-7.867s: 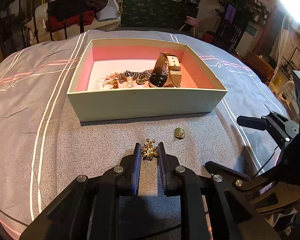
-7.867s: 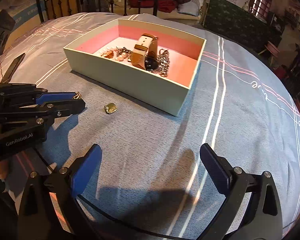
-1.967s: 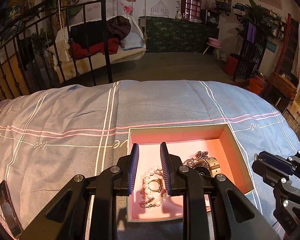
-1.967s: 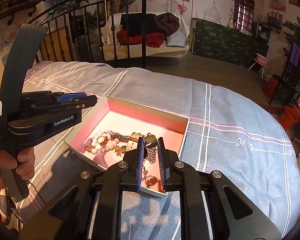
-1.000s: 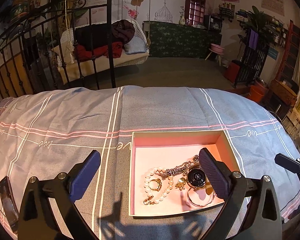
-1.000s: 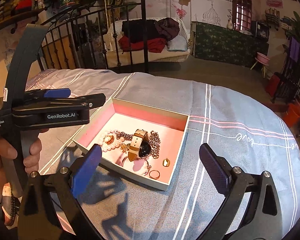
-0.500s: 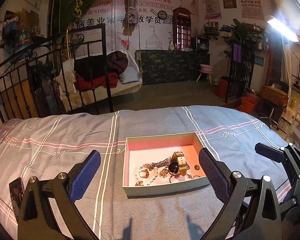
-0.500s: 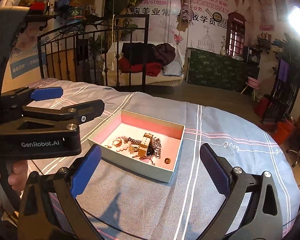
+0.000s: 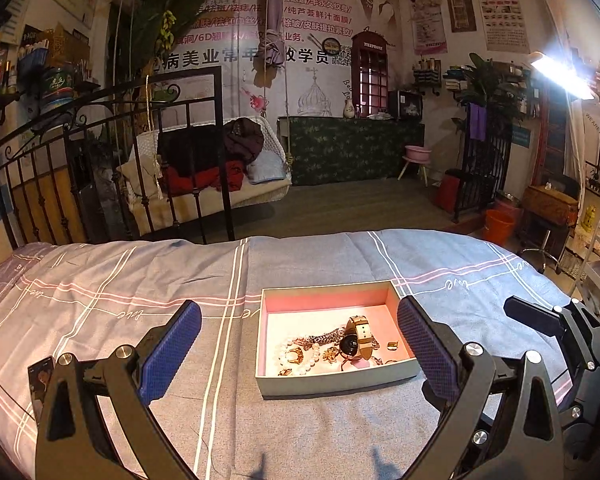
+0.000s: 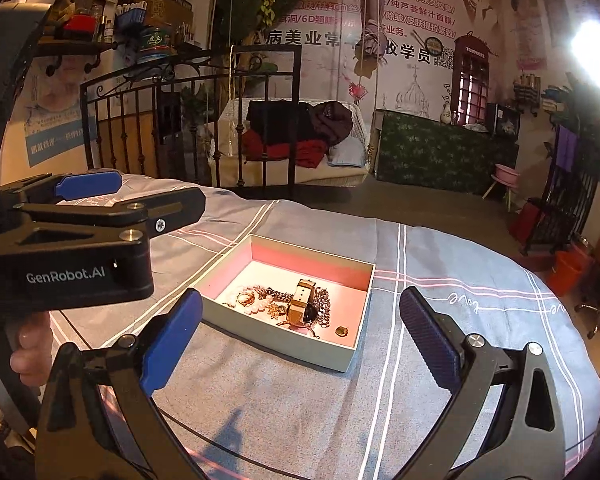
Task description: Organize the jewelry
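A pale open box (image 9: 332,384) (image 10: 284,348) with a pink lining rests on the grey striped bedspread (image 9: 100,304). Inside lie a tan-strapped watch (image 9: 358,338) (image 10: 302,300), a pearl bracelet (image 9: 296,364) (image 10: 256,307), a chain, a gold brooch (image 9: 331,354) and a small gold piece (image 9: 393,345) (image 10: 342,331). My left gripper (image 9: 300,344) is open and raised well back from the box, holding nothing. My right gripper (image 10: 300,336) is open too, empty, above the near side of the box. The left tool (image 10: 72,240) shows at the left of the right wrist view, a hand (image 10: 28,344) on its handle.
A phone (image 9: 40,380) lies on the bedspread at the left. A black iron bed rail (image 9: 112,168) stands behind the bed. Beyond it are a wicker swing seat with clothes (image 9: 216,164), a green cabinet (image 9: 352,148) and shelves at the right.
Both grippers let go of their pieces over the box, opened wide and drew up and back, so the box looks smaller. The brooch and small gold piece now lie inside it.
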Motion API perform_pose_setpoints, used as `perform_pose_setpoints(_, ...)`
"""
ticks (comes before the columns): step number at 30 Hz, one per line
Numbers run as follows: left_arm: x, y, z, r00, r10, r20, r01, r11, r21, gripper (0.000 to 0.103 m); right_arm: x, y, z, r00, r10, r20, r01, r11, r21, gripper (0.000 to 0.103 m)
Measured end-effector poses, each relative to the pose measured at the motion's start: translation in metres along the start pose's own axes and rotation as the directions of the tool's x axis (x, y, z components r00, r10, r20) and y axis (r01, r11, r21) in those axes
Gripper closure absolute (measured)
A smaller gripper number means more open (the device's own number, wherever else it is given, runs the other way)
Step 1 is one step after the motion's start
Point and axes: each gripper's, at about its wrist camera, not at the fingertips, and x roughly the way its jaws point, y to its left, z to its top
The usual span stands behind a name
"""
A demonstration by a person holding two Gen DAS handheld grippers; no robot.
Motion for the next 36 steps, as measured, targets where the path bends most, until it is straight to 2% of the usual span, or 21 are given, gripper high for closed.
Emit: perform_pose_setpoints(36, 0.0054, 0.0046, -0.0064, 1.0, 0.014, -0.028, -0.015, 1.0, -0.014, 0.006, 0.0013, -0.0077, 0.0005, 1.0, -0.005, -0.008, 0.005, 1.0, 0.012, 0.006)
